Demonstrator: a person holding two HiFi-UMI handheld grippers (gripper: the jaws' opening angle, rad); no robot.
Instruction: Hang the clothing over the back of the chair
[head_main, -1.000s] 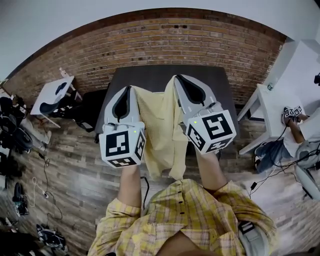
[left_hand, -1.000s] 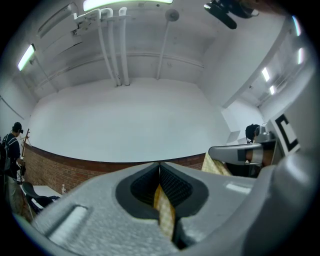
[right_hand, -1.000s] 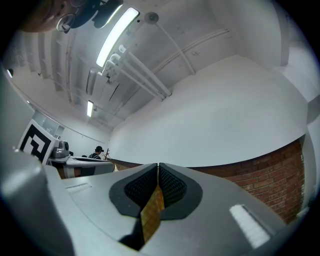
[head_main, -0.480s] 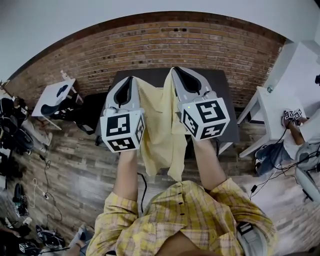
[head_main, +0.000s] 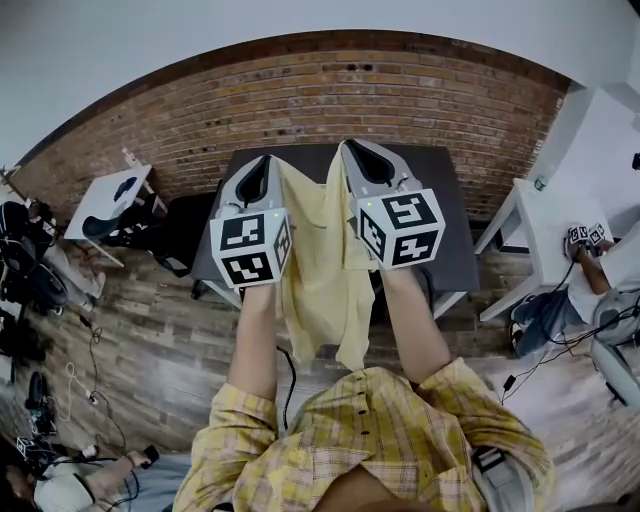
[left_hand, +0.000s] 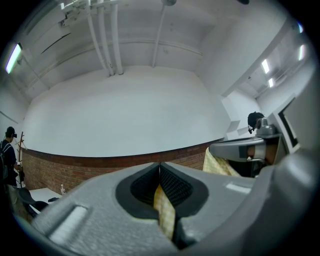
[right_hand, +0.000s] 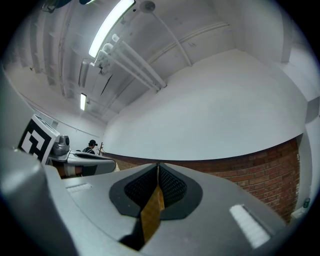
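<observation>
Both tongs sit higher in the head view than a second ago, pushed further out from my chest toward the brick wall (head_main: 330, 90), and the yellow shirt (head_main: 318, 260) has gone with them. A person (head_main: 70, 490) crouching on the wood floor (head_main: 150, 320) has also come into the bottom left corner.

At far left, a small white side table (head_main: 100, 195) stands near the wall. A black shape (head_main: 180, 225) lies between it and the dark table (head_main: 440, 190); I cannot tell what it is.

My left tongs (head_main: 262, 170) are clamped on the shirt's upper edge. In the left gripper view the jaws are pressed together on a fold of yellow cloth, which runs down between the ribbed pads (left_hand: 175, 187).

The shirt hangs in the air between the two tongs. It spreads across the gap at the top and drops in loose folds in front of the dark table's near edge, its hem clear of the floor and just above my plaid sleeves (head_main: 400, 420).

My right tongs (head_main: 352, 155) grip the other side of the same edge, slightly higher in the picture than the left. In the right gripper view the jaws are closed on a strip of the cloth.

Further right stands a white desk (head_main: 555, 215), with a seated person (head_main: 590, 270) beside it.
</observation>
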